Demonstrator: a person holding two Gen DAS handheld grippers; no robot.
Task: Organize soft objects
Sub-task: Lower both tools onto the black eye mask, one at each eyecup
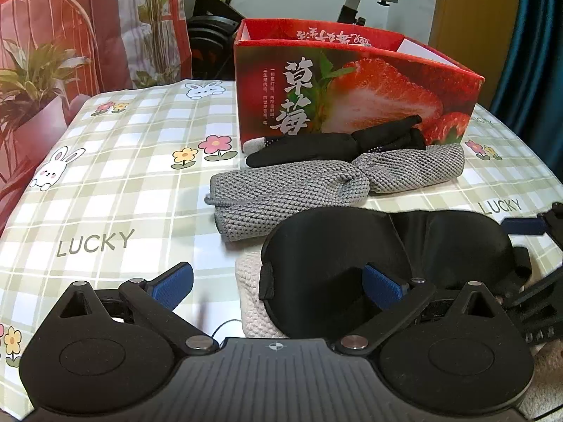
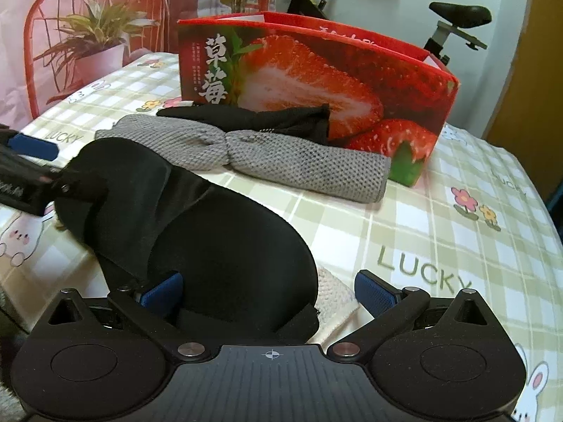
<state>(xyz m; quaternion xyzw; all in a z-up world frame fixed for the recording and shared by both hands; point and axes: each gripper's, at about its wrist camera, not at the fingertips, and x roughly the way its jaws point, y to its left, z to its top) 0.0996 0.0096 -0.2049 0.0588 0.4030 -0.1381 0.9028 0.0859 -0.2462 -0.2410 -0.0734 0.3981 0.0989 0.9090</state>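
Black sleep mask (image 1: 355,260) between both gaping hand-held grippers (image 1: 278,285) (image 2: 269,293) (tablecloth (image 1: 116,190) leftward bare).

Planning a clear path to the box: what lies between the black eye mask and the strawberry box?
In both views, a grey knitted cloth, then black gloves against the strawberry box, beyond the eye mask.

Both wrist views sit low, close — sharing the strawberry box (image 1: 355,95) (facing it).
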